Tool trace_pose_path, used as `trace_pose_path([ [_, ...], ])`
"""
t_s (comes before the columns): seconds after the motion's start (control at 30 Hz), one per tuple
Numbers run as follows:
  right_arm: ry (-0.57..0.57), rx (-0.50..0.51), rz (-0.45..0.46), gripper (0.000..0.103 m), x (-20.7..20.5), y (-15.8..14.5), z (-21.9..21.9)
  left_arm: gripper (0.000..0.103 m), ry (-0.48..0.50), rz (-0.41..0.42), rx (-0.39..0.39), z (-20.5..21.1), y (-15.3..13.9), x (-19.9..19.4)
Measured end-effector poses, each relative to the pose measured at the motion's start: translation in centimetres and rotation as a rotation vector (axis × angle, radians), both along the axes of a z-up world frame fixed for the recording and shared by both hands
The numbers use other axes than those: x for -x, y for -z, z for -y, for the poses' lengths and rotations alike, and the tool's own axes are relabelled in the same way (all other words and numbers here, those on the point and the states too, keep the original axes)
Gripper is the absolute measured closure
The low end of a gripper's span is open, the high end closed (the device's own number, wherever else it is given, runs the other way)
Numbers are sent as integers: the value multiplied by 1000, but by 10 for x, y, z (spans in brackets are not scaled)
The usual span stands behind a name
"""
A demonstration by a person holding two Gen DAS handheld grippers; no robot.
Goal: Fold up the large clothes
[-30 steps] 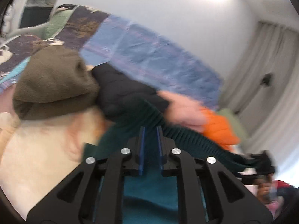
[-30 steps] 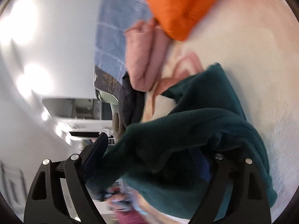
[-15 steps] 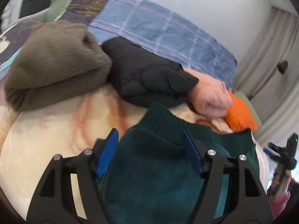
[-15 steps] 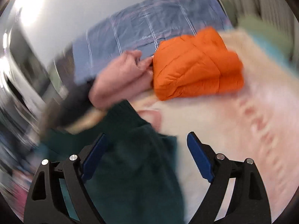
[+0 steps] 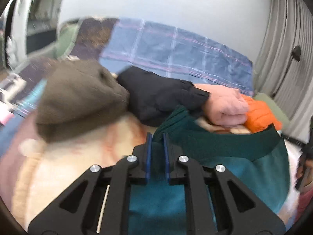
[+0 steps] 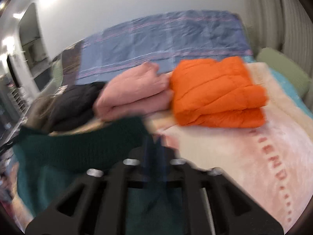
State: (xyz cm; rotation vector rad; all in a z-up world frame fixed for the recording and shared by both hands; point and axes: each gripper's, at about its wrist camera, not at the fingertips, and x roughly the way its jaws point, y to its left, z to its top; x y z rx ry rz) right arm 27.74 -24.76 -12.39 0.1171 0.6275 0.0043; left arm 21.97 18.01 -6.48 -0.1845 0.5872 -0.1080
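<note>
While both claws have just been closing, each now pinches the dark green sweater (image 5: 225, 143) at its ribbed hem: the left claw (image 5: 156, 137) grips the bunched corner, the right claw (image 6: 154, 143), blurred, has its jaws together at the hem's other end. This sweater lies on the cream blanket (image 6: 225, 146) of a bed. Behind it, folded in a row: olive fleece (image 5: 78, 98), black jacket (image 5: 156, 94), pink garment (image 6: 133, 92), orange puffer jacket (image 6: 215, 92).

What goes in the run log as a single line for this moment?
step: grasp ribbed hem | left gripper: shut on dark green knitted sweater | right gripper: shut on sweater | folded pile: orange quilted jacket
</note>
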Motion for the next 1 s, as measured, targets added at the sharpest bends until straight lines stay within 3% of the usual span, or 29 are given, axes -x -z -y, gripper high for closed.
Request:
trace_pose_path([
  [0.03,23,39,-10,103,-6,5,-2,91,-16,1,-58,1,2,0],
  [0.1,30,65,-120,103,-30,37,-4,87,-28,-50,-101,4,17,-14],
  [0.17,62,53,-189,103,-37,59,-2,75,-7,-171,-135,13,51,-39],
  [0.23,82,47,-138,103,-27,54,2,70,-5,-206,-174,20,69,-49],
  [0.3,97,61,-90,101,-14,41,4,61,-17,-196,-195,22,65,-50],
  [0.33,88,78,-68,94,-9,34,3,58,-20,-191,-192,20,61,-49],
  [0.37,74,92,-57,74,-7,28,1,51,-11,-188,-180,18,58,-48],
  [0.4,57,101,-48,60,-6,24,1,47,-8,-185,-172,17,55,-46],
  [0.43,24,85,-46,38,-6,21,1,44,0,-177,-151,14,51,-42],
  [0.47,-1,56,-50,37,-4,21,0,37,12,-170,-122,12,48,-39],
  [0.57,-70,-60,-103,34,-23,29,2,35,24,-157,-9,4,42,-38],
  [0.6,-81,-70,-136,34,-30,34,1,36,26,-173,15,5,44,-46],
  [0.63,-90,-75,-176,52,-38,42,-7,39,34,-201,23,7,48,-55],
  [0.67,-99,-67,-192,88,-42,49,-12,65,30,-226,1,12,54,-62],
  [0.7,-71,-33,-191,90,-42,51,-18,74,-2,-252,-67,19,62,-69],
  [0.73,-31,23,-164,95,-38,52,-25,74,-32,-267,-140,27,70,-75],
  [0.8,33,218,-143,98,-38,67,-45,71,-55,-255,-206,37,76,-76],
  [0.87,59,339,-152,98,-41,79,-61,69,-84,-231,-304,50,77,-72],
  [0.93,81,396,-147,97,-40,77,-67,62,-108,-219,-334,49,77,-68],
  [1.0,110,397,-144,82,-37,75,-63,48,-134,-217,-303,37,77,-61],
])
